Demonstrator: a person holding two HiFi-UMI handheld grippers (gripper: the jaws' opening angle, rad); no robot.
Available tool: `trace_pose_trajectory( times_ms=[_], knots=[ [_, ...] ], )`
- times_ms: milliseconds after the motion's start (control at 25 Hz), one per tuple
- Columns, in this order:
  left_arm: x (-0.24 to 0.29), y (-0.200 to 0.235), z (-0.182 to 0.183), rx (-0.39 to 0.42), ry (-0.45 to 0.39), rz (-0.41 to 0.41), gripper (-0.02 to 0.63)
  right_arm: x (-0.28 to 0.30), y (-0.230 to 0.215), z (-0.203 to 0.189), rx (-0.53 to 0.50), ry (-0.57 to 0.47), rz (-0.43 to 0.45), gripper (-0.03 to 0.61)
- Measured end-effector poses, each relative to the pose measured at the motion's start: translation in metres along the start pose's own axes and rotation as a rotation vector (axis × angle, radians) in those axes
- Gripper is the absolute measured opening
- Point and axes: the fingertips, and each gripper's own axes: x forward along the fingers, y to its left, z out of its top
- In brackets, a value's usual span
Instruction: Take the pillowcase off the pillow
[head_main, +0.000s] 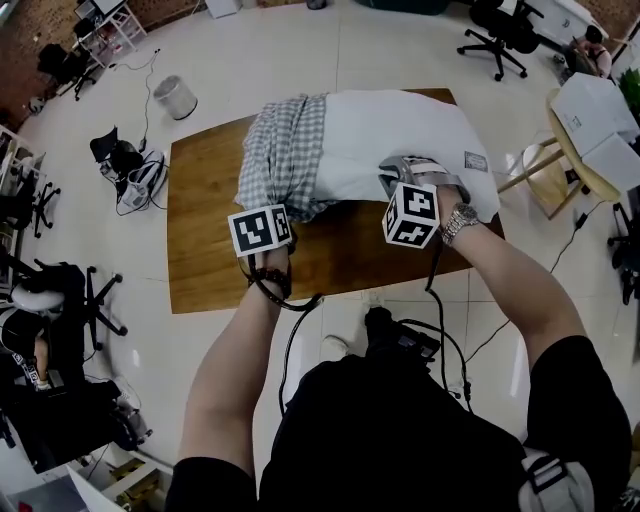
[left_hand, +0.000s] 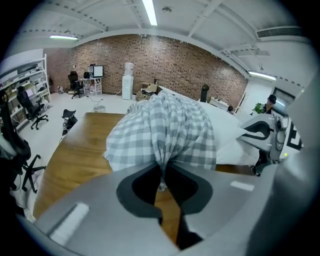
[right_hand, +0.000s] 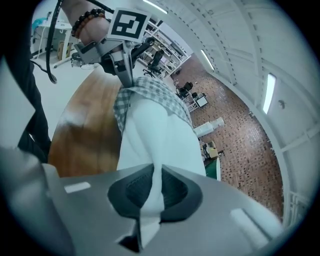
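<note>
The wooden surface (head_main: 210, 250) carries a white pillow (head_main: 400, 130) lying across it, with the checked pillowcase (head_main: 285, 150) bunched over its left end, the left tongs (left_hand: 162, 172) pinching a fold of that checked cloth, and the right tongs (right_hand: 152, 192) pinching the pillow's bare white cloth.

From my station I see a glossy white tiled floor (head_main: 400, 50) under a brown rectangular wooden table (head_main: 200, 250). A white cylindrical waste bin (head_main: 176, 97) stands just off its far corner, and a black swivel office chair (head_main: 500, 35) sits farther away. The far wall is red-brown brick (left_hand: 175, 55). Long white ceiling strip lights (left_hand: 149, 11) glow overhead.
</note>
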Motion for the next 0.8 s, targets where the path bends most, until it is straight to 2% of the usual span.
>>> trace_pose_trajectory(
  times_ms=[360,640,800],
  knots=[
    [-0.029,0.030,0.009,-0.004,-0.035,0.043,0.032,-0.029,-0.003,-0.013,0.013,0.018,-0.008,0.017],
    [-0.043,0.075,-0.001,-0.035,-0.028,0.111,0.029,-0.043,0.002,-0.032,0.042,0.054,-0.003,0.017],
    [-0.049,0.091,-0.006,-0.026,-0.014,0.134,0.029,-0.051,0.009,-0.040,0.061,0.065,0.019,0.018]
  ],
)
